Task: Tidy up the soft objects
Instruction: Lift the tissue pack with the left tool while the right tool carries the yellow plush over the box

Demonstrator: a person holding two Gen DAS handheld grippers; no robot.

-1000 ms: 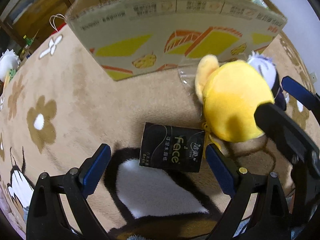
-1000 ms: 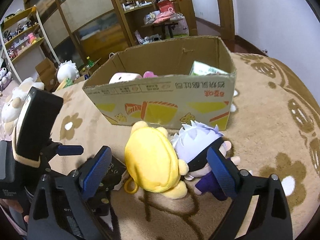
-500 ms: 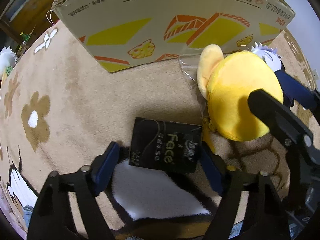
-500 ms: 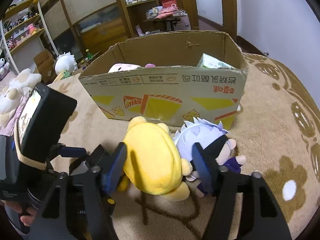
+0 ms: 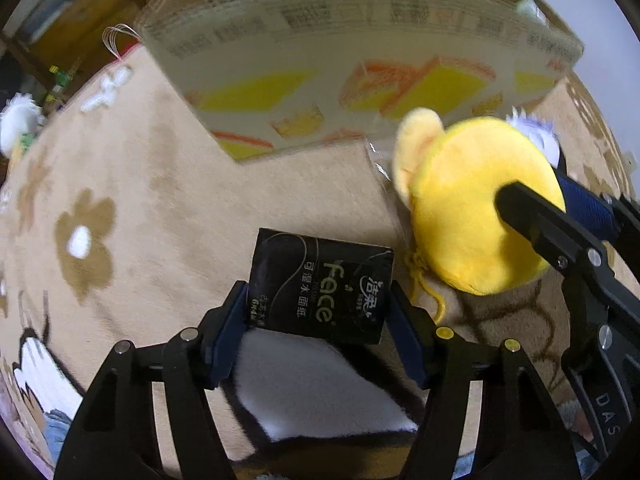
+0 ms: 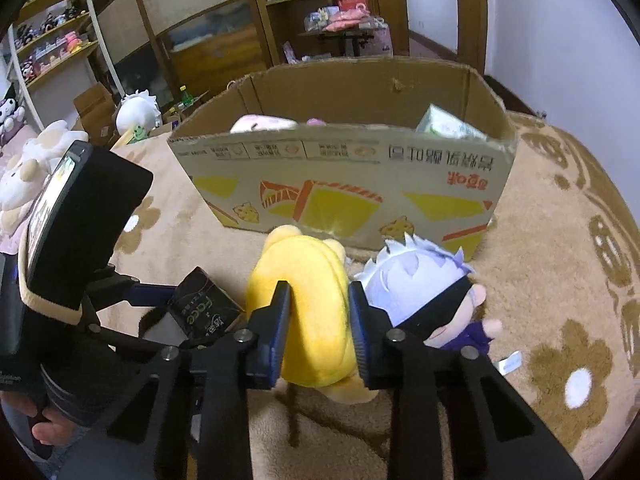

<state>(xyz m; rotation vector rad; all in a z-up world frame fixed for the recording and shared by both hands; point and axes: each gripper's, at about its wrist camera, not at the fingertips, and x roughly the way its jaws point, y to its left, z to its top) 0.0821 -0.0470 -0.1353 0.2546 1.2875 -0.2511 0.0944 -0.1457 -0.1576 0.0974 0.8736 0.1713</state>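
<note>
Left wrist view: the left gripper [image 5: 318, 316] is closing on a black tissue pack [image 5: 320, 286], its blue pads at the pack's two short sides, the pack's long axis running across the jaws and its print facing up. Bare carpet [image 5: 160, 200] lies open ahead and to the left; the cardboard box [image 5: 360, 60] walls off the far side. Right wrist view: the right gripper [image 6: 318, 328] pinches a yellow plush [image 6: 308, 292], squeezing it narrow between the pads, ears pointing away toward the box. Just right of those fingers lies a white-haired doll [image 6: 420, 284], touching the plush. Only this view looks into the box, where soft items show above the rim.
</note>
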